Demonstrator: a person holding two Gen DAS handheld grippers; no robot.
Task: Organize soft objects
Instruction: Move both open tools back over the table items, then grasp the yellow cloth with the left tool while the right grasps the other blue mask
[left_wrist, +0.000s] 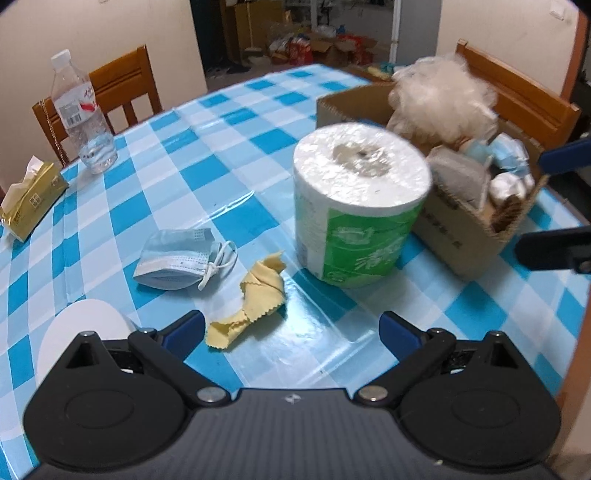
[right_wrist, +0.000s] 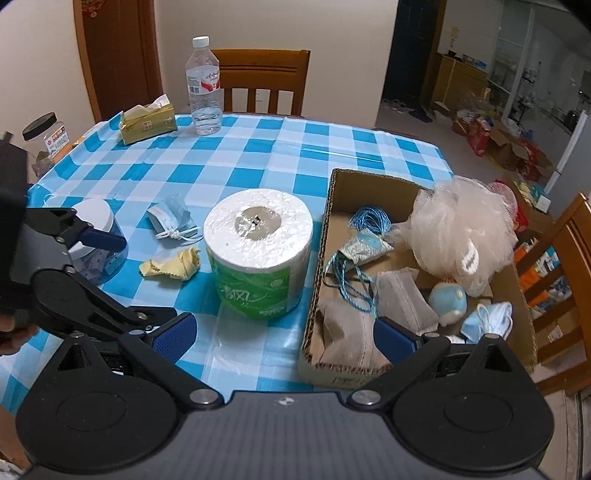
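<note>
On the blue checked tablecloth (right_wrist: 258, 155), a wrapped toilet paper roll (right_wrist: 258, 254) is standing upright just beside the cardboard box (right_wrist: 317, 280), which is holding a bath pouf (right_wrist: 458, 229), grey masks and blue cord. A crumpled yellow cloth (left_wrist: 255, 295) and a folded blue face mask (left_wrist: 177, 262) are lying near the roll. The left gripper (left_wrist: 291, 328) and right gripper (right_wrist: 284, 332) are both hovering spread wide, holding nothing.
</note>
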